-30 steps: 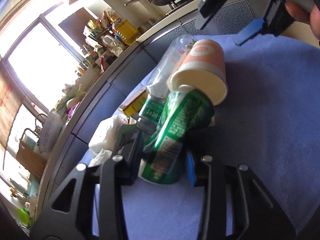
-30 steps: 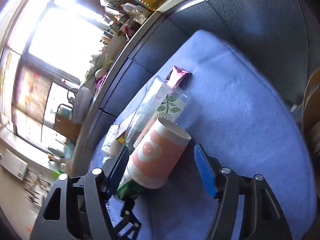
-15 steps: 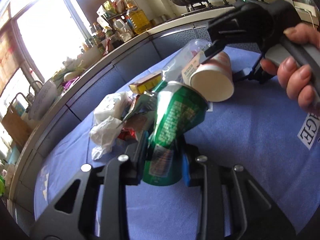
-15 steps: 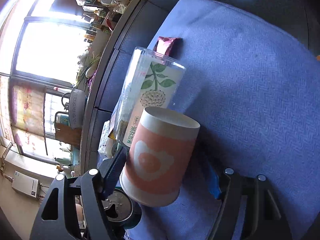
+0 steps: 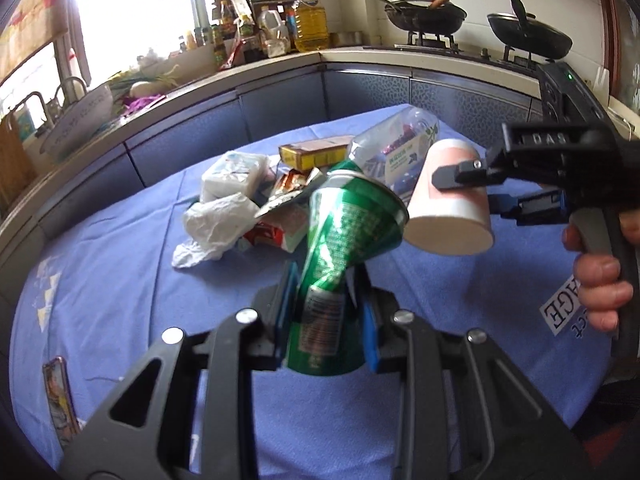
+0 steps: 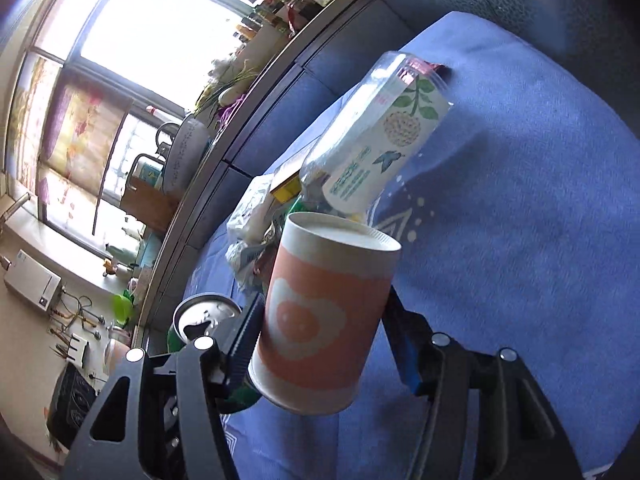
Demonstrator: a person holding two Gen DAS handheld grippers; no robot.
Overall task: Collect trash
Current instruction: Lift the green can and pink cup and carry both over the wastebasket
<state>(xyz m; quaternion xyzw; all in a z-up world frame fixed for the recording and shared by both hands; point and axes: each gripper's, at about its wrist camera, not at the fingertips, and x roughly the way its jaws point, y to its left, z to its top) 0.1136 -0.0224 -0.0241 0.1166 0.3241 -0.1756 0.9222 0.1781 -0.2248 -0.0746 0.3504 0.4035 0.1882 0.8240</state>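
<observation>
Left wrist view: the left gripper (image 5: 326, 316) is clamped on a dented green can (image 5: 344, 256), lifted above the blue tablecloth (image 5: 120, 280) — a trash pile (image 5: 256, 200) lies behind it.

Right wrist view: the right gripper (image 6: 328, 344) pinches a pink paper cup (image 6: 320, 316) between its pads, off the cloth, just before a clear plastic bottle (image 6: 380, 140).

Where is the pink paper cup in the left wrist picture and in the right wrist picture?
Left wrist: the pink paper cup is right of centre, gripped by the right hand-held gripper.
Right wrist: the cup is at lower centre, between that gripper's fingers.
Shared landmark: the clear plastic bottle lying behind the cup.
</observation>
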